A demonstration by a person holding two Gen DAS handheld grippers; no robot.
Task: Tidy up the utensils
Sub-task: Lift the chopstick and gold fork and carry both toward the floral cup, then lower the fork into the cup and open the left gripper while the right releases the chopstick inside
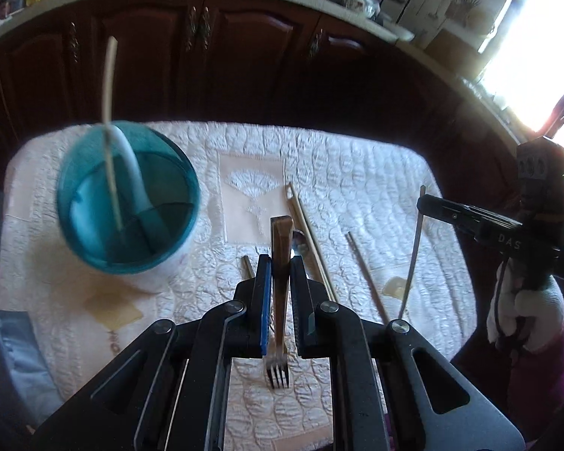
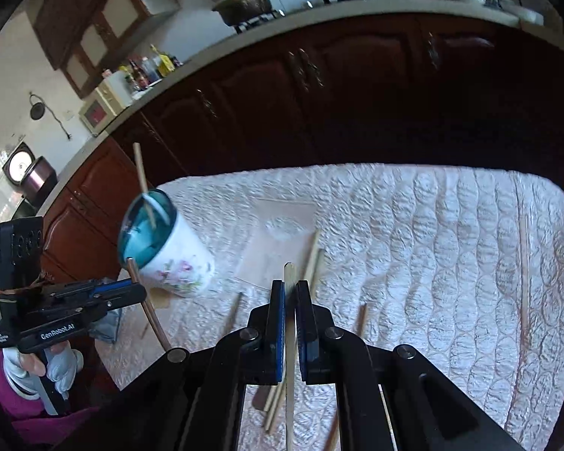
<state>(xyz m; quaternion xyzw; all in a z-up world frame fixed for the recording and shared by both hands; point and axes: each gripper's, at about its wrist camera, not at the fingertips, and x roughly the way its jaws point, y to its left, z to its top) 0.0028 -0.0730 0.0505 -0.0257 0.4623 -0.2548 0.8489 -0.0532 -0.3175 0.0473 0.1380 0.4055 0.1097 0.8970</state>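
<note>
Dark wooden cabinets (image 1: 244, 49) fill the background, and a white quilted cloth (image 1: 357, 173) covers the desk.

Left wrist view, left to right: a teal-lined cup (image 1: 128, 199) stands at centre left of the frame, holding one chopstick (image 1: 109, 112) and a white utensil. At lower centre, the left gripper (image 1: 281, 274) is closed on a wood-handled fork (image 1: 280, 300), tines toward the camera. Loose chopsticks (image 1: 312, 233) lie on the cloth just right of it. At the right edge, the right gripper (image 1: 421, 206) is clamped on a thin pale stick (image 1: 413, 251).

Right wrist view: the cup (image 2: 165, 251) appears at centre left. One chopstick (image 2: 522, 274) lies alone at far right.
</note>
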